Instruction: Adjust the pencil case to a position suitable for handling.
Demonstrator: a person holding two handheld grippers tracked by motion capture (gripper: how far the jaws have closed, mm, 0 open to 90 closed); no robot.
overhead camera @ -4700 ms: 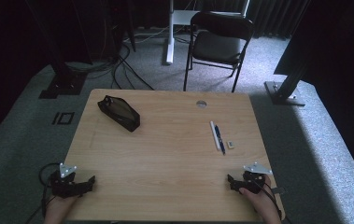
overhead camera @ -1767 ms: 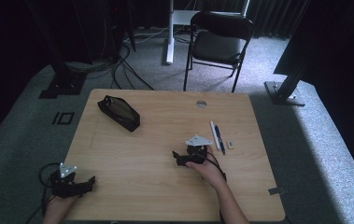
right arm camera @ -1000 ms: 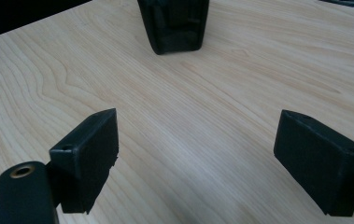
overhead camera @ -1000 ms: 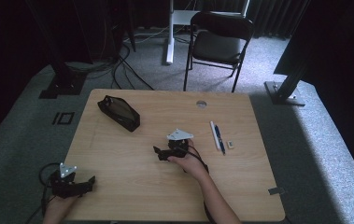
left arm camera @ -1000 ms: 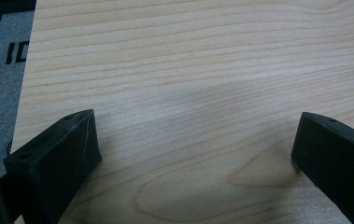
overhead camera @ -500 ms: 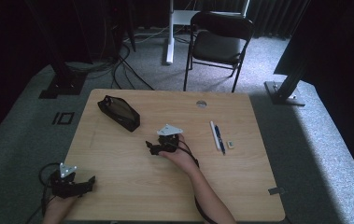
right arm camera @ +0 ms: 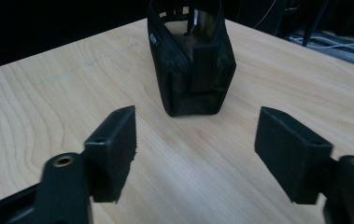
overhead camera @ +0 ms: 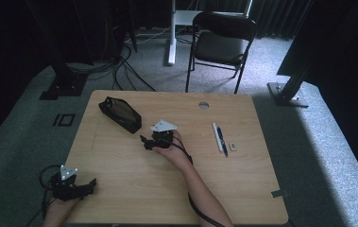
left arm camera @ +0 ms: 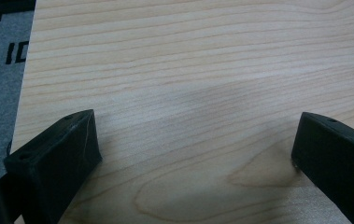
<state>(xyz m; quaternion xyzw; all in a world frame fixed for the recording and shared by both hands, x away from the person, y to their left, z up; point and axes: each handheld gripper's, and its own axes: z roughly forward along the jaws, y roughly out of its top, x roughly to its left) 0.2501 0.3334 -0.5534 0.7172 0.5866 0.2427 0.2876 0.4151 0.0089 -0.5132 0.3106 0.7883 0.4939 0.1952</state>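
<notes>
The right tongs (overhead camera: 144, 142) had moved closer to the black pouch (overhead camera: 120, 114), wide open. The pouch lay slanted on the desk (overhead camera: 242, 184), its near end facing them. The left tongs (overhead camera: 90, 183) sat wide open too.

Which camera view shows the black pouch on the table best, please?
The right gripper view shows the black pouch best: it is near and large, ahead of the open right gripper, with its end strap and open top visible. The high view shows the pouch small but whole. The left gripper view shows bare table.

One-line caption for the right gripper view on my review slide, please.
Right gripper, jaws wide apart, faces the near end of a black zip pouch lying on the wooden table, not yet touching it.
</notes>
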